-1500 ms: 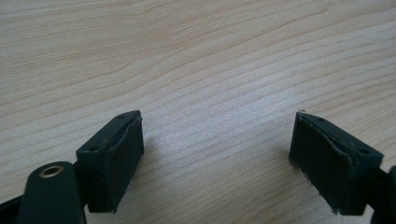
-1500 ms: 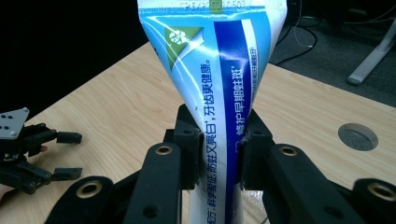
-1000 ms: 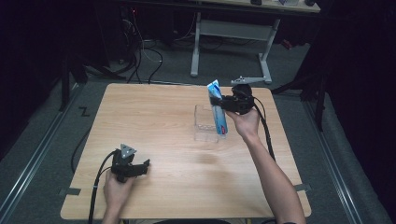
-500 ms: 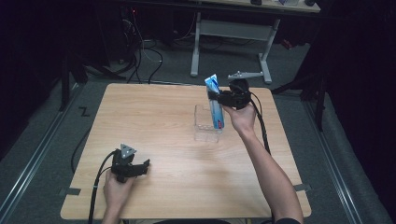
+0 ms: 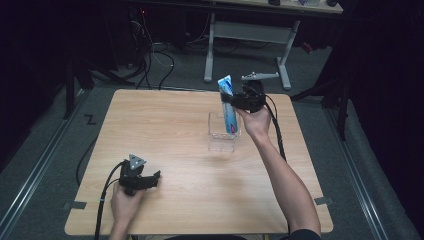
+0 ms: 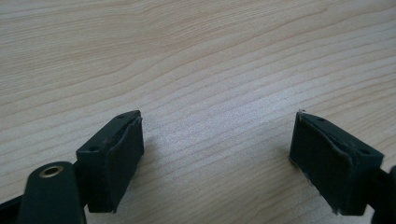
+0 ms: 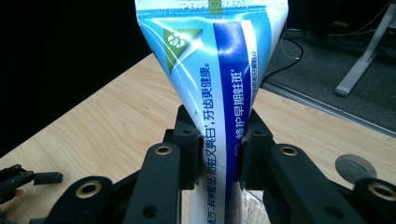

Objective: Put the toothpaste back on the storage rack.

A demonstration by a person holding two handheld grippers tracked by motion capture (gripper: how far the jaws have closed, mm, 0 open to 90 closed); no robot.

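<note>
Right claw [image 5: 231, 101] clamped shut; left claw [image 5: 150, 181] spread wide.

The toothpaste tube [image 7: 219, 93] carries vertical Chinese print: dark characters on its white band reading roughly "牙齿更健康", and white characters on its blue stripe reading roughly "护早期蛀斑". Along the crimped top edge runs a stamped code, too faint to read in full. A green triangular emblem sits near the top of the tube; its inner marks are illegible.
</note>
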